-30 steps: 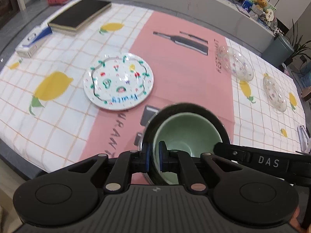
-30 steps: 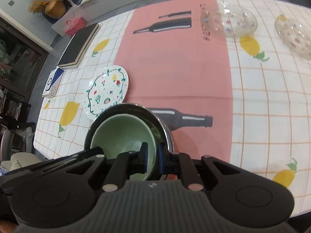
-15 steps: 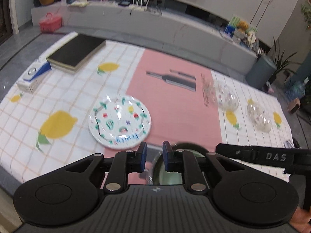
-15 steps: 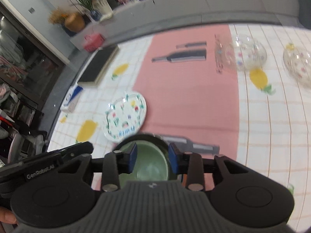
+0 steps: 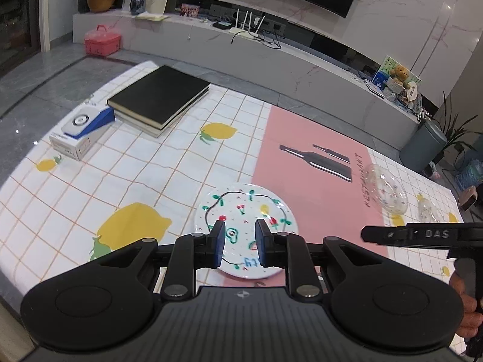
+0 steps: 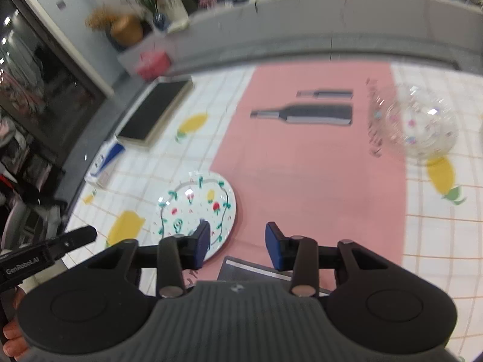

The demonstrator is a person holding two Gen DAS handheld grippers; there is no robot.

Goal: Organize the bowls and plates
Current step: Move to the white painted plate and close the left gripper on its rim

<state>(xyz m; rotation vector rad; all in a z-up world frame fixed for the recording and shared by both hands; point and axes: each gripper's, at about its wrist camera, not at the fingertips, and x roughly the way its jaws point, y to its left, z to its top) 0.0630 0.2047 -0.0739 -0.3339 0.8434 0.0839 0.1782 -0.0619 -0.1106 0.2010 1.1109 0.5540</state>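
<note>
The left gripper, its blue-padded jaws opening on nothing, hovers low in the frame over a round, glossy painted plate on the checked tablecloth. The right gripper stands wider, also empty. A clear glass bowl sits at upper right, blurred.

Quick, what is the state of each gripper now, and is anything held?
Left gripper: jaws opening, nothing between them.
Right gripper: open, holding nothing.
</note>
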